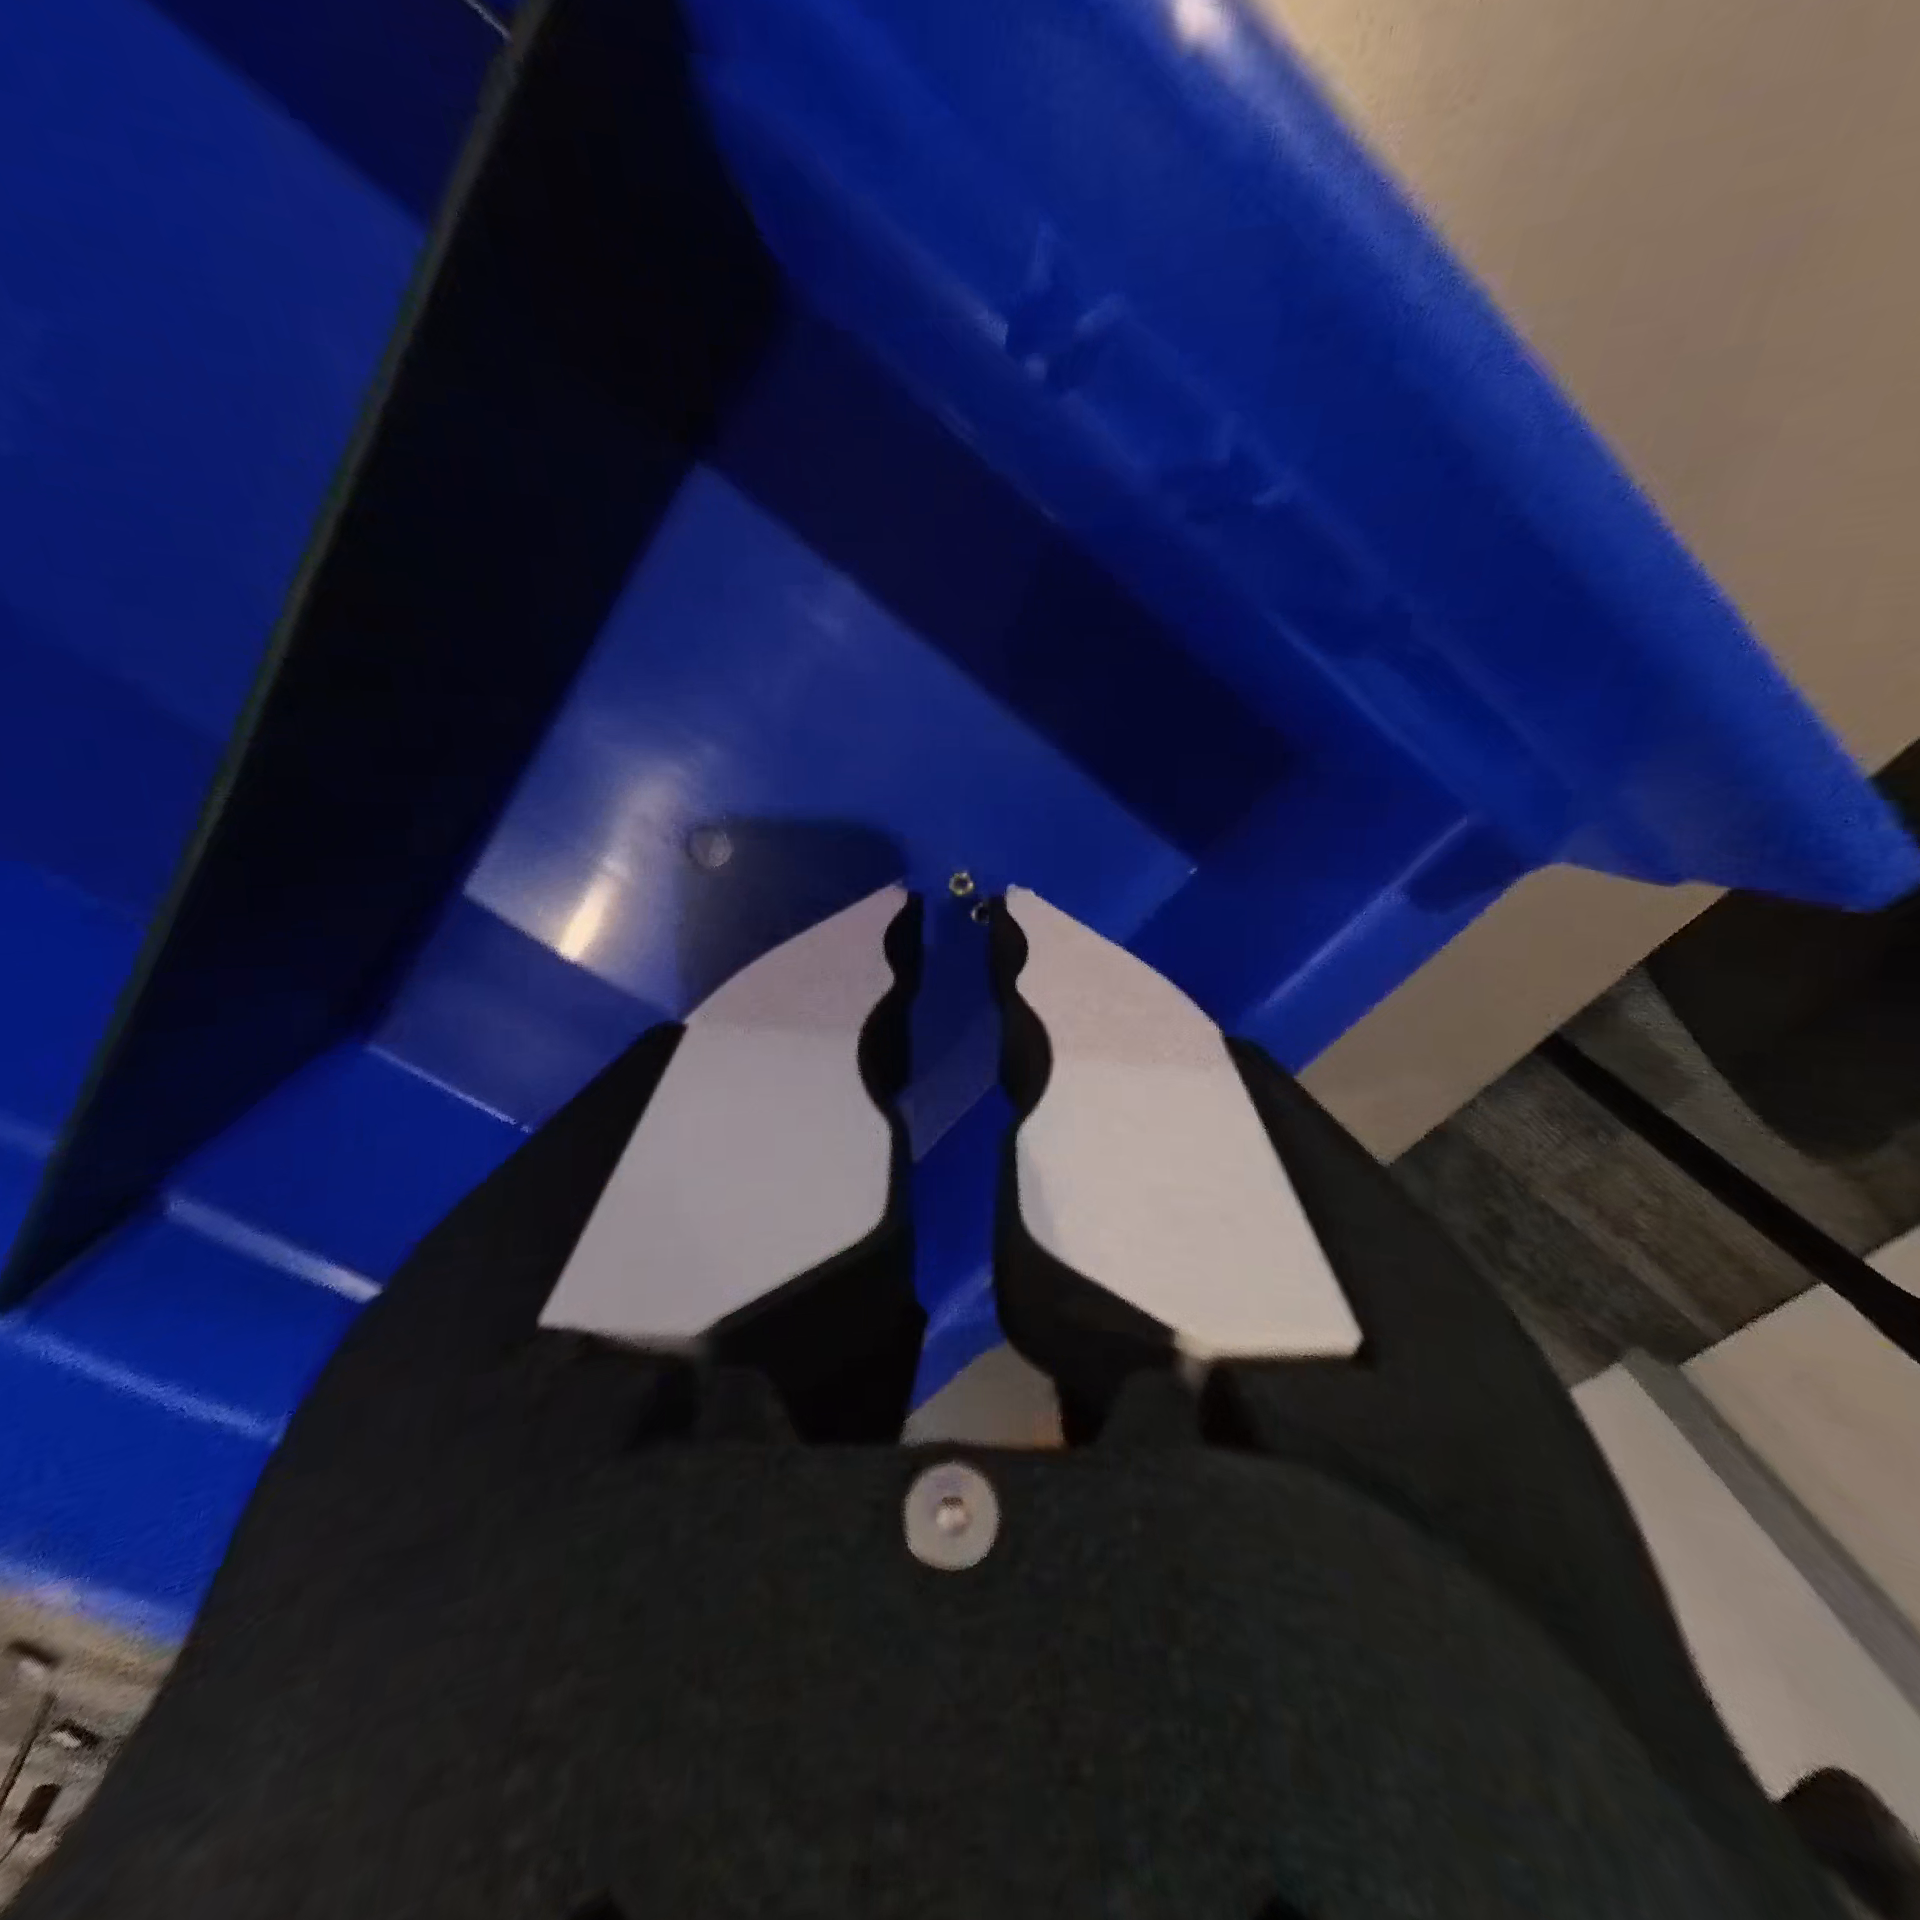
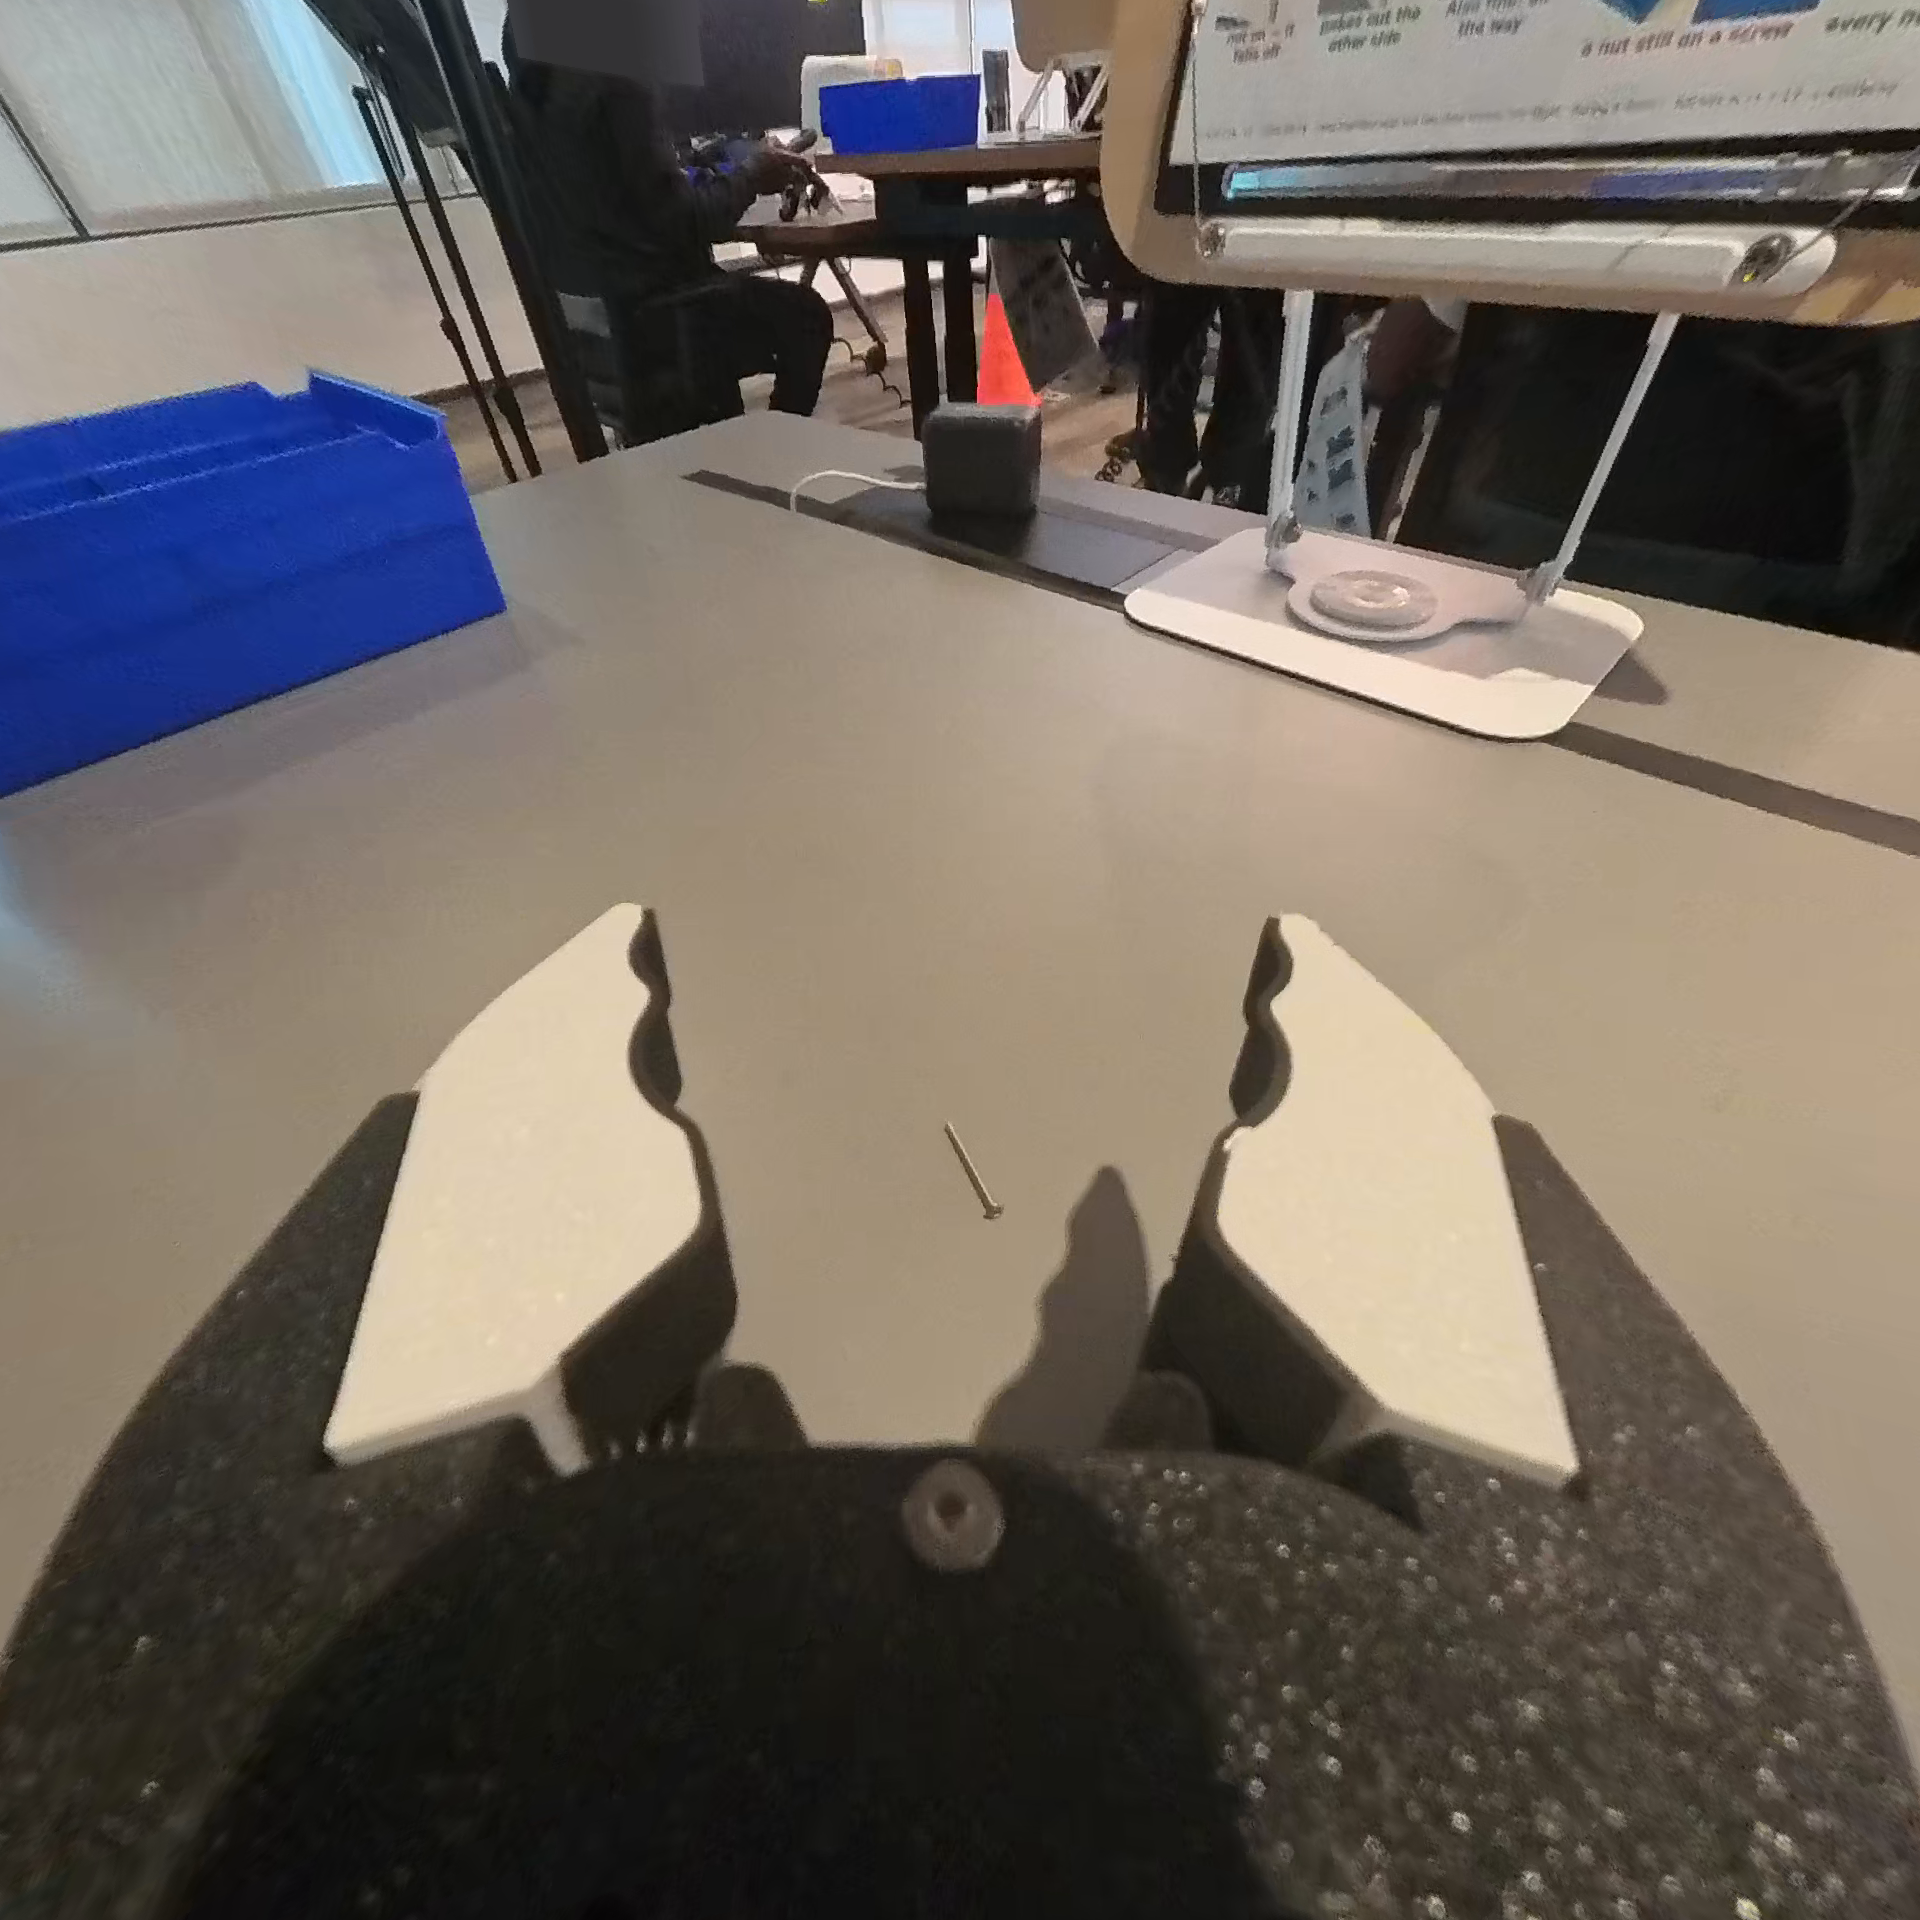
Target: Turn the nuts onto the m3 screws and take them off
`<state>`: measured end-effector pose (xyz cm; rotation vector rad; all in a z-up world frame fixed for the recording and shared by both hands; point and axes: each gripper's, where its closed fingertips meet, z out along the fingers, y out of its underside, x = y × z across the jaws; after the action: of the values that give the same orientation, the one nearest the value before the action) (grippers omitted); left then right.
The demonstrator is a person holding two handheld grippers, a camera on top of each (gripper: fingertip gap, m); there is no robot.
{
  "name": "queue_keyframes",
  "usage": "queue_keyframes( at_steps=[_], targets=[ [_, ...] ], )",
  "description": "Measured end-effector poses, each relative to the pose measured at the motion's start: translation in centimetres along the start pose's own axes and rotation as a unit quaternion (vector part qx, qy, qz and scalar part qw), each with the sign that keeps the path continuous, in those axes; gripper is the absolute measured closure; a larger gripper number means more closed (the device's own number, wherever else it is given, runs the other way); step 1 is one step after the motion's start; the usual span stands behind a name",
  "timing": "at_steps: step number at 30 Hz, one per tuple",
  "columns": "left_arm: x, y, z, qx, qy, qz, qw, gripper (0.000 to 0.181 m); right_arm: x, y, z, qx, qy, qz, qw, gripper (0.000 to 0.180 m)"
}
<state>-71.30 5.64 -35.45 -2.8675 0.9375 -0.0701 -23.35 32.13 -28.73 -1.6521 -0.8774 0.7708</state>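
Observation:
In the left wrist view my left gripper [image 1: 956, 904] reaches down into a blue plastic bin [image 1: 1039, 364]. Its fingers stand a narrow gap apart and hold nothing. Two tiny metal nuts [image 1: 958, 883] [image 1: 980, 912] lie on the bin floor just at the fingertips, the second beside the right tip. In the right wrist view my right gripper [image 2: 956, 920] is wide open and empty, low over the grey table [image 2: 935, 779]. A thin screw [image 2: 971, 1184] lies flat on the table between its fingers. The blue bin [image 2: 208, 561] stands at the left.
A black cube [image 2: 982, 457] with a white cable sits at the table's far edge. A white stand base [image 2: 1382, 634] carries a tilted screen [image 2: 1507, 135] at the right. A person sits at another table behind, near an orange cone [image 2: 1003, 353]. Spacing between my two grippers at the tips: around 55 cm.

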Motion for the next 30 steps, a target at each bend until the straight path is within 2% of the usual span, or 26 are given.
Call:
queue_keyframes(
  at_steps=[1, 10, 30],
  targets=[
    [-0.1, 0.2, 0.4, -0.005, 0.006, -0.001, 1.000, 0.169, 0.0, -0.1, -0.1, 0.000, 0.002, -0.002, 1.000, 0.074],
    [0.0, 1.0, 2.5, -0.036, 0.029, 0.000, 0.999, 0.168, 0.1, -0.4, -0.3, -0.001, 0.003, -0.004, 1.000, 0.074],
    [-0.1, 1.4, 3.2, -0.075, 0.034, 0.001, 0.997, 0.178, 0.3, -0.2, -0.6, 0.006, 0.004, 0.002, 1.000, 0.074]
  ],
)
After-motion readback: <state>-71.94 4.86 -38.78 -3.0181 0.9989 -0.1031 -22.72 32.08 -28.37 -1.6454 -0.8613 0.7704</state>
